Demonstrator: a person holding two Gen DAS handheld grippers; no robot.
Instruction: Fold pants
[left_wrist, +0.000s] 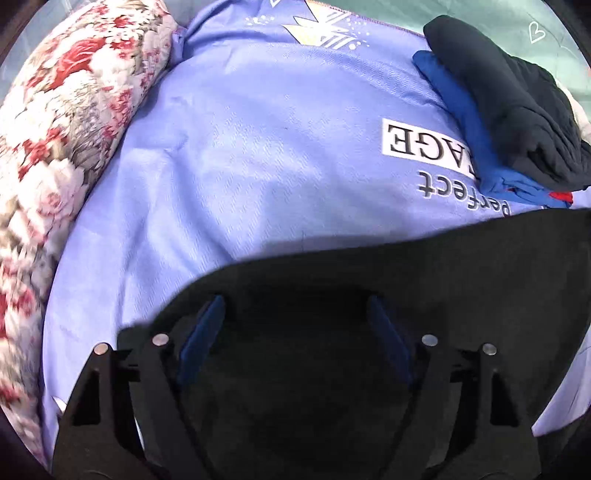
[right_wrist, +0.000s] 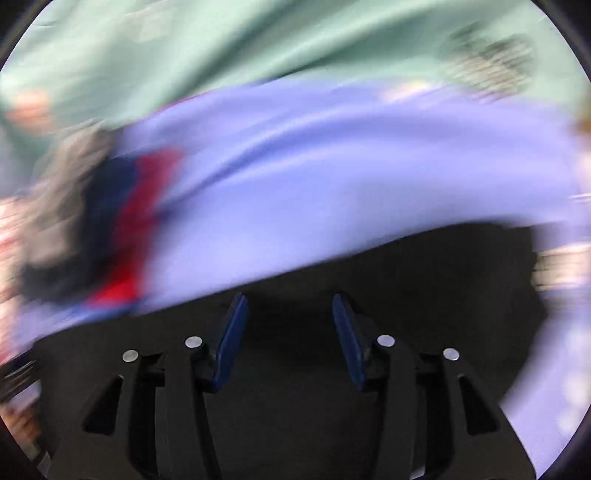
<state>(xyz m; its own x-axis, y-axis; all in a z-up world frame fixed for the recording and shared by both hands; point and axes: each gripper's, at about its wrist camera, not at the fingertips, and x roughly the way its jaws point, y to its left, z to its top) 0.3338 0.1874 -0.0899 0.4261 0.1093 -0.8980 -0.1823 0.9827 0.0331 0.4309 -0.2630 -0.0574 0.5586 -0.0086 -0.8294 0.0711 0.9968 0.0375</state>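
Note:
Black pants lie flat on a lavender sheet and fill the lower part of the left wrist view. My left gripper hovers over the pants near their far edge, jaws wide apart, blue pads holding nothing. The right wrist view is motion-blurred. There the same pants lie under my right gripper, whose blue pads stand apart and hold nothing.
A floral quilt roll runs along the left. A pile of dark and blue clothes sits at the right, and shows blurred with red in the right wrist view. A mint green sheet lies beyond.

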